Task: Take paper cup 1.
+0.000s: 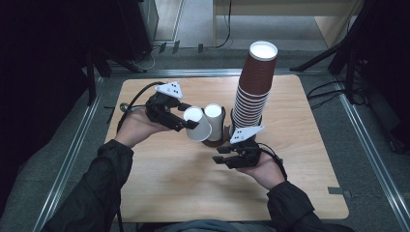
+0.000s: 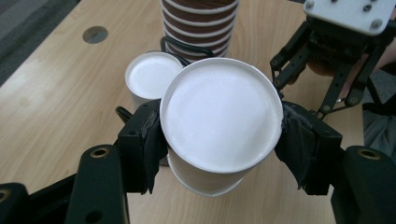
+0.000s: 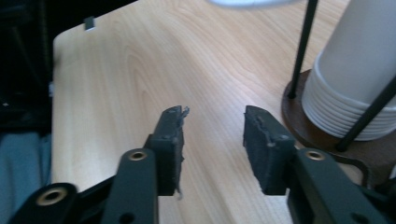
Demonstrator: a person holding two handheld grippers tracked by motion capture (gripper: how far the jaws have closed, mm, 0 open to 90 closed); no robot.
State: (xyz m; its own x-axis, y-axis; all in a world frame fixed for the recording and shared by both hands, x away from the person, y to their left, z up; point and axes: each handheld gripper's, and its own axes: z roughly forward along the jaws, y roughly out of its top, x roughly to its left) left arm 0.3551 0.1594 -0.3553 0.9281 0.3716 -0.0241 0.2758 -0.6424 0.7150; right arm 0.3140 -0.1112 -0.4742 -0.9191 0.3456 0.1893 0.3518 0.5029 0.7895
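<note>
The left gripper clamps a white paper cup by its sides, lifted above the table beside the white cup stack. The right gripper hangs half open and empty near the tall brown stack

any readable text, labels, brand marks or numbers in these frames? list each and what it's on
None readable.
White cup held in the left gripper: plain, no print.
White cup stack in the holder: plain.
Brown cup stack: white rims, no lettering visible.
Grey plates on both grippers: dark dots, no characters.
Right gripper and table: no markings.
</note>
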